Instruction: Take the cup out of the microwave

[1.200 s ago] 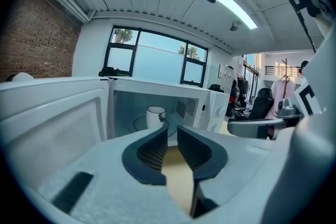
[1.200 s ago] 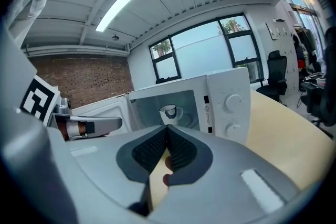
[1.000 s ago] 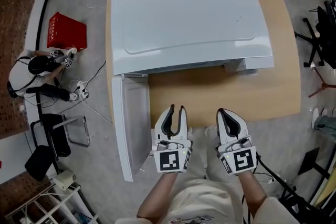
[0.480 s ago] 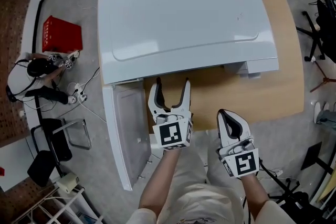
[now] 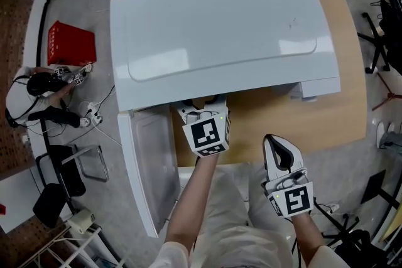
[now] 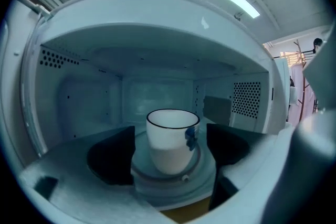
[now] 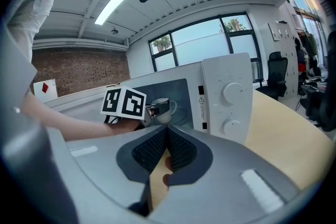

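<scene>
A white cup point(image 6: 170, 139) with a dark rim and a blue mark stands on the turntable inside the white microwave point(image 5: 220, 22). My left gripper point(image 6: 170, 132) reaches into the cavity. Its jaws are opening wide, with the cup in the gap between the black pads point(image 6: 110, 160) and untouched by them. From the head view only the left gripper's marker cube point(image 5: 207, 135) shows; its fingertips are hidden under the microwave's top. My right gripper point(image 5: 281, 147) hangs shut and empty near the table's front edge. The right gripper view shows the cup point(image 7: 165, 107) past its shut jaws.
The microwave door point(image 5: 147, 160) hangs open to the left, past the wooden table's point(image 5: 314, 122) edge. The control panel with two knobs point(image 7: 228, 94) is right of the cavity. On the floor at left are a red crate point(image 5: 72, 44), cables and a chair point(image 5: 63, 166).
My left gripper has moved from the table's front edge forward into the microwave cavity, and its jaws have spread apart. The right gripper has stayed about where it was.
</scene>
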The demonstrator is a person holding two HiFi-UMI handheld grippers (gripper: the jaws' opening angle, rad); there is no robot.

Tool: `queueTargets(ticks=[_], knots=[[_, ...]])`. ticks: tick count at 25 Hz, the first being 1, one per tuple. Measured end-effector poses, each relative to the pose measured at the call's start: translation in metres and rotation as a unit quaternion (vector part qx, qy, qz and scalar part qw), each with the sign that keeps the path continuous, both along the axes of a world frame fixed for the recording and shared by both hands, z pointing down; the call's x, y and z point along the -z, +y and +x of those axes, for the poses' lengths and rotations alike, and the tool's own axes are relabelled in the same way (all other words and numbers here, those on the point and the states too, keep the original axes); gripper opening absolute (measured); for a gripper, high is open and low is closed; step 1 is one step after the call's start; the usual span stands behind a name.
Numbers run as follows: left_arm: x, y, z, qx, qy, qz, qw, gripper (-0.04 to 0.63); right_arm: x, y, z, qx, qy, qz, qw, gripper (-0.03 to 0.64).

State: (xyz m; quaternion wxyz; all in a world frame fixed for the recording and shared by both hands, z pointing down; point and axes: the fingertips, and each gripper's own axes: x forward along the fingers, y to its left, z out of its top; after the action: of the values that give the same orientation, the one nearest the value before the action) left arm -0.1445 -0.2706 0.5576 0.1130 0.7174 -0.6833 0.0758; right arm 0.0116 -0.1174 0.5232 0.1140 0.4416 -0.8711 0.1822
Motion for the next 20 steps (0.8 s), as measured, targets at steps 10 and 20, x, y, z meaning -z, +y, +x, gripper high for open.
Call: queueTargets(ticks=[10, 20], knots=[[-0.009, -0.030, 0.007, -0.013, -0.032, 0.000, 0.9994, 0.425, 0.001, 0.002, 0.005, 0.000, 0.003, -0.006, 1.000, 0.006], [-0.010, -0.039, 0.007, -0.032, -0.035, 0.003, 0.9989, 0.385, 0.002, 0.004, 0.010, -0.001, 0.005, -0.006, 1.000, 0.006]])
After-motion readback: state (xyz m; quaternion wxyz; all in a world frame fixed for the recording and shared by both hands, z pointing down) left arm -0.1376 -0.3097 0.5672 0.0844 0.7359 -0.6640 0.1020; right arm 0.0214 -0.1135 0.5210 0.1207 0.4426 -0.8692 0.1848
